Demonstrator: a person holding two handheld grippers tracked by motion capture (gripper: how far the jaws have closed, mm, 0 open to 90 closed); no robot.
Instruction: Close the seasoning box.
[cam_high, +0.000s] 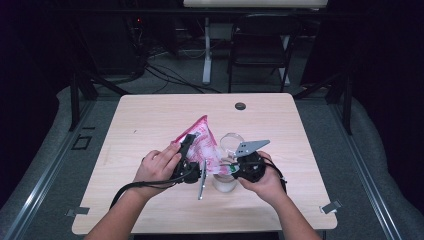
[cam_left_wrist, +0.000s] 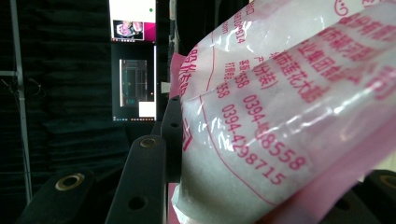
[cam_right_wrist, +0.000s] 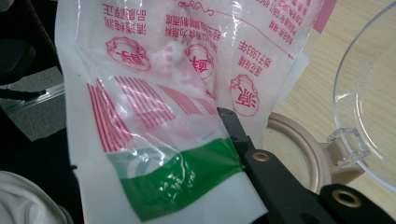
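Note:
A pink-and-white printed plastic bag (cam_high: 200, 142) of white granules hangs tilted between both grippers above the table. My left gripper (cam_high: 189, 139) is shut on the bag's body; in the left gripper view the bag (cam_left_wrist: 280, 116) bulges against one black finger (cam_left_wrist: 140, 182) and hides the other. My right gripper (cam_high: 223, 168) is shut on the bag's lower edge, and its fingertip (cam_right_wrist: 231, 122) pinches the film above a green strip (cam_right_wrist: 177, 179). Under that corner stands a clear jar (cam_high: 225, 183) with a beige rim (cam_right_wrist: 299, 140), its clear lid (cam_right_wrist: 369, 93) flipped back.
The wooden table (cam_high: 150, 120) has a round cable hole (cam_high: 240, 106) at the back. A black chair (cam_high: 262, 45) and cables stand on the floor behind it. A lit monitor (cam_left_wrist: 133, 70) glows in the dark beyond.

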